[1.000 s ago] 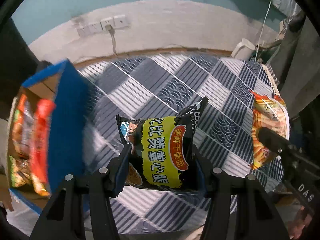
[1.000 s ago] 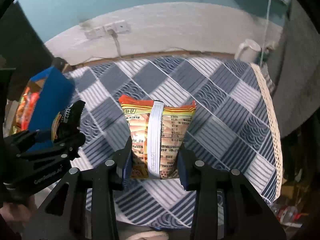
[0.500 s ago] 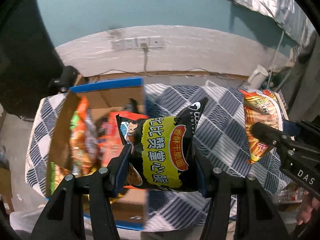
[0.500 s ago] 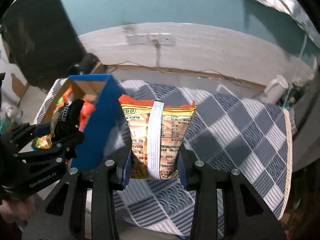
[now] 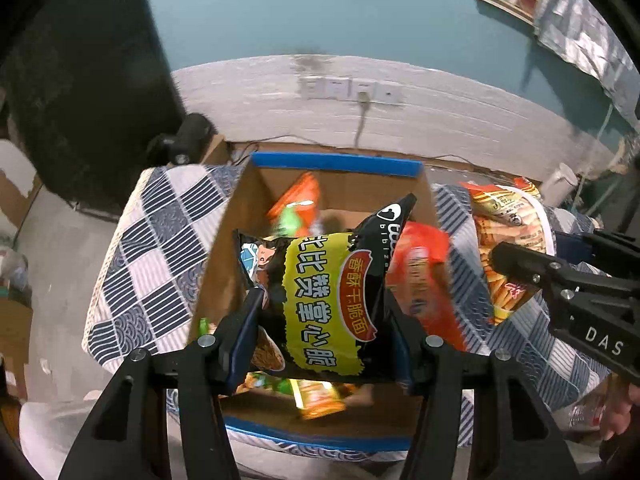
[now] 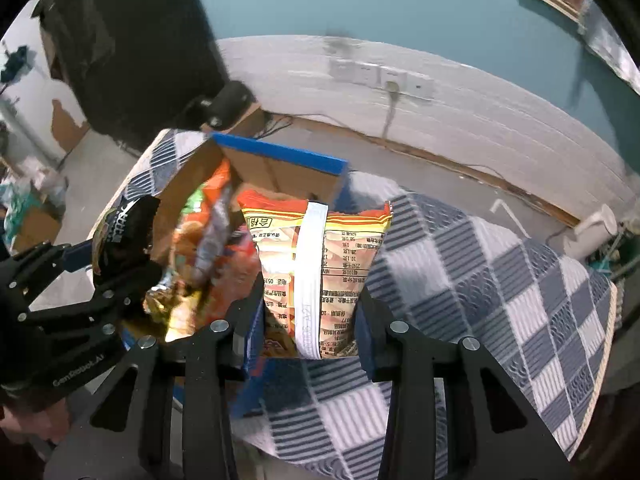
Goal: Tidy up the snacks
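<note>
Snacks are being carried to the cardboard box (image 5: 236, 240), one packet per gripper. The left gripper (image 5: 322, 320) has its jaws pinching the black-and-yellow noodle packet (image 5: 324, 300) by its lower side edges, and in the left wrist view the packet hangs over the open box, which spreads from 11 to 1 o'clock behind it and continues below it. The right gripper (image 6: 308, 316) has its jaws pinching the orange packet (image 6: 316, 276) the same way; in the right wrist view that packet sits just right of the box's blue-edged wall (image 6: 280, 152), over the checked cloth (image 6: 500, 280) covering the table, with the box opening at about 10 o'clock.

Judging from this, the step in hand is the drop into the box. To do it well, the left packet should come lower among the packets already inside (image 5: 420, 264) before the jaws part, so it settles flat and does not tip over the rim. The right one likely needs to clear the blue wall toward 10 o'clock first.

Both packets stand upright, long axis running 6 to 12 o'clock, crimped top edge at 12; the black one tilts slightly toward 1 o'clock.
</note>
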Action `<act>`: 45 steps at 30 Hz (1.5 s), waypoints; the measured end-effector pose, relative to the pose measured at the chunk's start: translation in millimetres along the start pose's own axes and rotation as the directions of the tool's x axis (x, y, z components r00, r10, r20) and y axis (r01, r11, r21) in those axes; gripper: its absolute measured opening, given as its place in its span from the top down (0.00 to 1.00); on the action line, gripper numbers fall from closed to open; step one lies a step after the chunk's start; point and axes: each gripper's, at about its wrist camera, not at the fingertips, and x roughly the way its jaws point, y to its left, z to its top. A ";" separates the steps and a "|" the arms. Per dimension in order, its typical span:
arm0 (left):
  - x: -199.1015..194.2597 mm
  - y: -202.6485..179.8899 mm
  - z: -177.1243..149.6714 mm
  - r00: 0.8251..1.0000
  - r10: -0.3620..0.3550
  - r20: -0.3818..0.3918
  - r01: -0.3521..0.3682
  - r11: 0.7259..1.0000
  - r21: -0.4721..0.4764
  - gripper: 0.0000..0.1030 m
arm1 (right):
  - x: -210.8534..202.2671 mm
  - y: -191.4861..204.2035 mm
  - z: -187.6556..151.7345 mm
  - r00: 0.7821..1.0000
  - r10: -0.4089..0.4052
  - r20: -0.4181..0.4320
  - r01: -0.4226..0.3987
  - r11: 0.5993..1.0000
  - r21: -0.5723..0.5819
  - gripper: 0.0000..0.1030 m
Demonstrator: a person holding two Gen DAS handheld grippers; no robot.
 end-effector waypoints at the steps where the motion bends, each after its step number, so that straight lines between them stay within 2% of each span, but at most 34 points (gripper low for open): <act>1: 2.5 6.1 -0.6 1.000 0.000 -0.005 0.000 1.000 -0.012 0.44 | 5.4 7.5 2.8 1.000 0.004 -0.007 -0.004 1.000 -0.013 0.64; 7: 20.0 36.3 -5.5 0.999 0.002 -0.036 -0.005 0.998 -0.070 0.44 | 31.7 37.3 13.8 0.998 0.029 -0.049 -0.031 0.999 -0.033 0.64; 13: 31.8 46.7 -7.5 0.999 0.011 -0.053 -0.015 0.996 -0.088 0.42 | 47.1 53.0 22.3 0.997 0.037 -0.062 -0.039 0.999 -0.029 0.64; 15: 36.5 47.3 -7.6 0.997 0.014 -0.071 -0.021 0.995 -0.098 0.41 | 48.2 53.1 24.7 0.998 0.041 -0.055 -0.042 0.999 -0.015 0.59; 16: 38.1 48.2 -7.8 0.997 0.020 -0.074 -0.028 0.994 -0.103 0.41 | 48.1 53.1 25.2 0.998 0.038 -0.053 -0.038 0.999 -0.012 0.54; 17: 38.6 48.6 -8.1 0.997 0.023 -0.075 -0.031 0.994 -0.108 0.40 | 47.6 53.2 26.1 0.998 0.033 -0.051 -0.034 0.999 -0.011 0.51; 19: 37.1 48.6 -8.1 0.998 0.013 -0.068 -0.021 0.993 -0.118 0.32 | 44.9 53.3 27.4 0.998 0.035 -0.044 -0.035 0.999 -0.013 0.50; 20: 35.3 47.6 -7.9 0.998 0.012 -0.062 -0.019 0.993 -0.118 0.25 | 43.5 53.3 27.8 0.999 0.035 -0.040 -0.035 0.999 -0.012 0.50; 22: 30.0 44.9 -6.8 0.999 0.018 -0.039 -0.022 0.994 -0.104 0.20 | 38.4 51.3 28.2 0.999 0.028 -0.028 -0.028 1.000 -0.006 0.50; 28: 17.6 42.3 -12.0 0.999 0.002 -0.035 -0.005 0.995 -0.098 0.20 | 17.8 44.7 22.7 1.000 0.015 0.011 -0.015 1.000 0.022 0.46; 36: -8.6 43.2 -19.0 1.000 -0.010 0.020 0.012 0.995 -0.101 0.20 | -21.8 43.6 16.0 0.996 -0.024 0.091 0.022 1.000 0.020 0.43; 38: -16.6 41.8 -21.0 0.999 -0.011 0.040 0.015 0.995 -0.099 0.20 | -32.7 43.3 12.6 0.993 -0.029 0.112 0.027 0.999 0.025 0.34; 40: -21.8 39.8 -21.8 0.998 -0.013 0.057 0.018 0.995 -0.095 0.19 | -43.7 44.4 9.2 0.990 -0.037 0.137 0.034 0.999 0.023 0.30; 41: -24.5 38.6 -22.7 0.998 -0.013 0.065 0.019 0.995 -0.094 0.16 | -48.5 44.7 7.5 0.988 -0.040 0.148 0.038 0.999 0.019 0.30; 45: -35.3 32.9 -25.2 0.995 -0.032 0.091 0.040 0.995 -0.087 0.15 | -65.6 43.9 0.6 0.983 -0.042 0.180 0.038 0.999 0.027 0.30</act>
